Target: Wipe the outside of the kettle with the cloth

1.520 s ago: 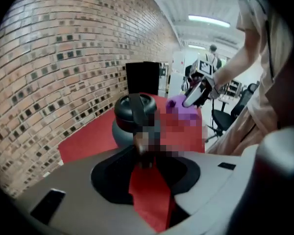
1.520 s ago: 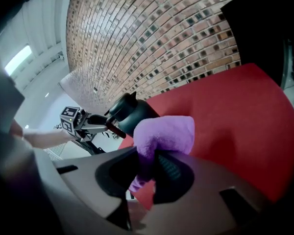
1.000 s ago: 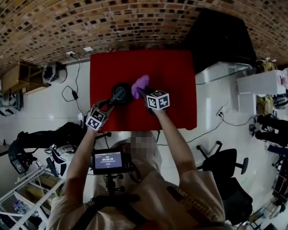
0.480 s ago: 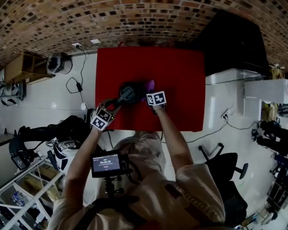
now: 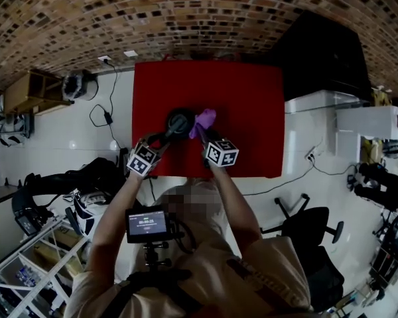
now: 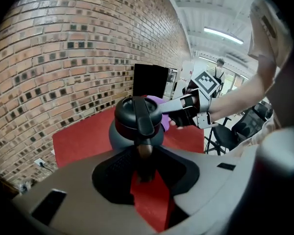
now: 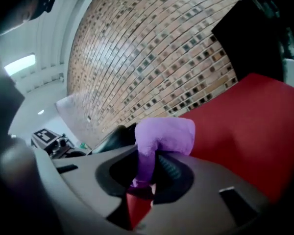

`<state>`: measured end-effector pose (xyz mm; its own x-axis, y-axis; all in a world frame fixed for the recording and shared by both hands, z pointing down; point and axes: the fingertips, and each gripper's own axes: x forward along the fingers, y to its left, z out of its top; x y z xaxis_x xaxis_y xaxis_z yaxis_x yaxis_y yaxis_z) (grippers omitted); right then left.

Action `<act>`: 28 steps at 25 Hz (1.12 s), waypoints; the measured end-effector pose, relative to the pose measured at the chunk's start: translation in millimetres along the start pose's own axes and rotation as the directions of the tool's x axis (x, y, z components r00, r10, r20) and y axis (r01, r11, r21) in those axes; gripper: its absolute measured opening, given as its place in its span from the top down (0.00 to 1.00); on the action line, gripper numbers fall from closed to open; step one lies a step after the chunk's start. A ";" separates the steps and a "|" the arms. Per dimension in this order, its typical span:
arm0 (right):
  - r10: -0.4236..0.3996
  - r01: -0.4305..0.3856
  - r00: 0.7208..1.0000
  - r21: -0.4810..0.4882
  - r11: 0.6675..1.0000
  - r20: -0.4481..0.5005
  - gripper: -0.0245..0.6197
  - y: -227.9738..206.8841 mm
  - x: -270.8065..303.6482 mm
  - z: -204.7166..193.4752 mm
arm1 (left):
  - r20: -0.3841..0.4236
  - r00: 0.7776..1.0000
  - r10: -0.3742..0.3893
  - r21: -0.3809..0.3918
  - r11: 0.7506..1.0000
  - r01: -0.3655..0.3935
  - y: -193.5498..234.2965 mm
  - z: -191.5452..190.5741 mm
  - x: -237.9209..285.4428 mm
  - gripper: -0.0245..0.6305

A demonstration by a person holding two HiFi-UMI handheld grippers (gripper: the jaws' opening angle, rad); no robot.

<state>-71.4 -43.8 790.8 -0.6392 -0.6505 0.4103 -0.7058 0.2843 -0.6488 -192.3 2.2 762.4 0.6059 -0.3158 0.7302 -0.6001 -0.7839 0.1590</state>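
Observation:
A dark grey kettle (image 5: 178,122) (image 6: 135,124) stands on the red table (image 5: 245,98). My left gripper (image 5: 160,140) (image 6: 143,160) is shut on the lower end of the kettle's black handle (image 6: 142,119). My right gripper (image 5: 202,136) (image 7: 143,182) is shut on a purple cloth (image 5: 203,120) (image 7: 162,140). The cloth lies against the kettle's right side in the head view. In the left gripper view the right gripper (image 6: 175,111) presses the cloth (image 6: 162,112) to the far side of the kettle body. The right gripper view shows only the kettle's dark edge (image 7: 115,136) left of the cloth.
The red table (image 6: 83,138) stands against a brick wall (image 5: 186,18). A black cabinet (image 5: 318,52) is to its right, with white boxes (image 5: 365,121) and a black office chair (image 5: 312,234) farther right. Cables (image 5: 99,118) lie on the white floor at the left.
My right gripper has drawn back toward me from the kettle's side, bringing the cloth along the kettle's right side. The left gripper has stayed on the handle.

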 end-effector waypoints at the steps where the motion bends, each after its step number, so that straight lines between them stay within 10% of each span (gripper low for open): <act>1: -0.038 0.037 0.999 0.030 0.999 0.015 0.84 -10.6 0.7 -1.5 | -0.003 1.000 0.003 0.000 1.000 -0.003 -0.6 0.2 0.7 0.78; 6: -0.181 0.194 0.964 0.050 0.980 -0.195 0.84 -72.4 24.0 -65.7 | -0.007 1.000 0.011 0.002 1.000 -0.011 -0.7 0.5 2.7 0.78; 10: -0.098 0.160 0.873 0.090 0.983 -0.478 0.83 -88.5 31.8 -133.2 | -0.003 1.000 0.013 -0.005 1.000 -0.013 -0.8 0.6 5.4 0.78; 17: -0.002 -0.008 0.988 -0.061 0.998 -0.156 0.83 -4.5 -40.4 -18.1 | -0.001 1.000 0.024 -0.018 1.000 -0.024 -3.8 2.1 8.1 0.78; 20: 0.113 -0.160 0.975 -0.252 0.954 -0.193 0.83 61.8 -42.4 -6.7 | 0.004 0.999 0.040 -0.005 0.999 -0.040 0.5 1.8 6.3 0.78; 23: 0.052 -0.165 0.954 -0.369 0.915 -0.296 0.83 61.2 -20.1 -33.5 | 0.003 0.999 0.038 -0.012 0.999 -0.038 -0.2 1.3 7.1 0.78; 28: 0.011 -0.114 0.941 -0.286 0.951 -0.338 0.83 38.2 -20.3 -66.2 | -0.007 0.999 0.048 -0.007 0.999 -0.048 -1.3 1.5 9.6 0.78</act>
<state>-105.6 26.8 800.1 -0.7127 -0.3708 0.5954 -0.6859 0.5462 -0.4808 -184.9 -0.7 768.2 0.5729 -0.3490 0.7416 -0.6318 -0.7645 0.1283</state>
